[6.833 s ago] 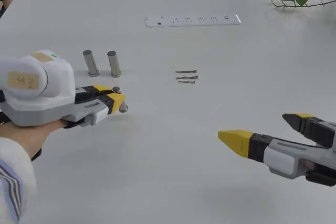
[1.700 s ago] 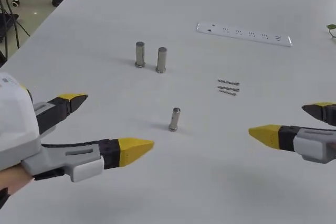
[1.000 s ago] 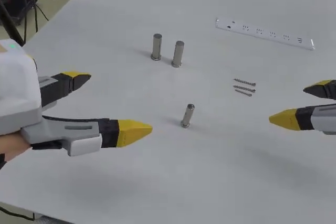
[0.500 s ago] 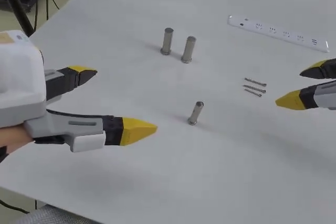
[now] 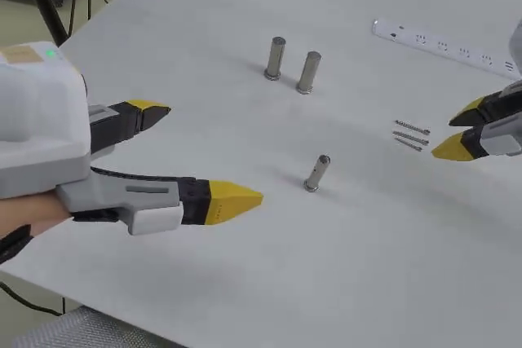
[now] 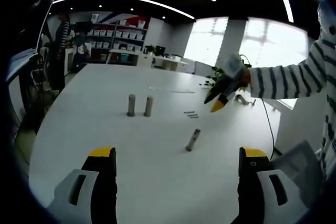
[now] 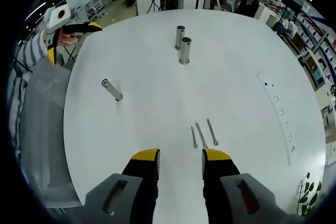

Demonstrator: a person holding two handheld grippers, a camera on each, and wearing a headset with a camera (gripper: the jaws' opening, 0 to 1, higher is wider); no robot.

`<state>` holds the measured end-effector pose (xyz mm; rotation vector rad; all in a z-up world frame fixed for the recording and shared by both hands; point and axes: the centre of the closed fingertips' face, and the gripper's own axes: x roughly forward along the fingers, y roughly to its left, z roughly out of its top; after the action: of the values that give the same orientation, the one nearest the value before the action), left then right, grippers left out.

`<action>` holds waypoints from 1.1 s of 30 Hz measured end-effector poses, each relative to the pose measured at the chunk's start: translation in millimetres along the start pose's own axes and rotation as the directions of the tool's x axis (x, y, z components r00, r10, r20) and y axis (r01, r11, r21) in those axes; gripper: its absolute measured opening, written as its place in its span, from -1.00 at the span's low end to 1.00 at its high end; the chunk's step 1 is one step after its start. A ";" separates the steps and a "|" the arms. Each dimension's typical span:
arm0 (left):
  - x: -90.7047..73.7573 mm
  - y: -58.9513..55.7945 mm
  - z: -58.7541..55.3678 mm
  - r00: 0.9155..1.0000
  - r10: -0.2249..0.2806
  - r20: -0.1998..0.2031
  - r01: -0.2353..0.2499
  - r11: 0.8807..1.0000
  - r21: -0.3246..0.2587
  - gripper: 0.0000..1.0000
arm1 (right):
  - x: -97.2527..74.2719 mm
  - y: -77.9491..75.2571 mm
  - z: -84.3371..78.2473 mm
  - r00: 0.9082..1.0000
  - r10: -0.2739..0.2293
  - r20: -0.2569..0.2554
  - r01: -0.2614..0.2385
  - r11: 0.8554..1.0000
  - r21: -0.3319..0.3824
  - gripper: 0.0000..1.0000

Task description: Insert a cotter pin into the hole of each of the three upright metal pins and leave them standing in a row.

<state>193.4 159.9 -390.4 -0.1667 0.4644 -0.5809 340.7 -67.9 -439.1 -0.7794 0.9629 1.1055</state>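
3 thin grey metal cotter pins (image 7: 202,134) lie on white table (image 7: 236,51), ctr frame, just above right gripper (image 7: 181,157); jaws apart, empty. Left gripper (image 5: 204,152) lower left, jaws wide apart. Left gripper view adds striped sleeve (image 6: 283,82), upper right.

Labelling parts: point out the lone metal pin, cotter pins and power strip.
lone metal pin (image 5: 317,174), head view, mid-shaft.
cotter pins (image 7: 201,135), right gripper view, middle pin.
power strip (image 5: 444,46), head view, top face.

The three pins (image 5: 316,174) and the thin cotter pins (image 5: 412,136) are dull grey metal on a smooth matt white table (image 5: 367,242); the far power strip (image 5: 440,38) is white plastic
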 end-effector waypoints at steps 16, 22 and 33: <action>-7.4 -8.1 -16.2 1.000 -0.002 -0.011 0.001 0.999 -0.036 0.89 | 42.5 -4.1 -15.8 0.993 0.028 -0.112 -0.036 0.997 -0.073 -0.65; -7.9 -9.3 -19.5 1.000 0.003 -0.017 -0.004 0.999 -0.047 0.88 | 51.3 -12.3 -16.0 0.991 0.022 -0.128 -0.033 0.996 -0.084 -0.69; -3.6 -10.4 -20.4 1.000 0.007 -0.025 -0.008 0.999 -0.044 0.82 | 58.0 -23.6 -10.4 0.989 0.029 -0.148 -0.046 0.992 -0.114 -0.75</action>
<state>176.2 152.9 -404.2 -0.2002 0.5020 -0.5660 369.5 -62.4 -495.3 -0.9521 1.0460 1.1581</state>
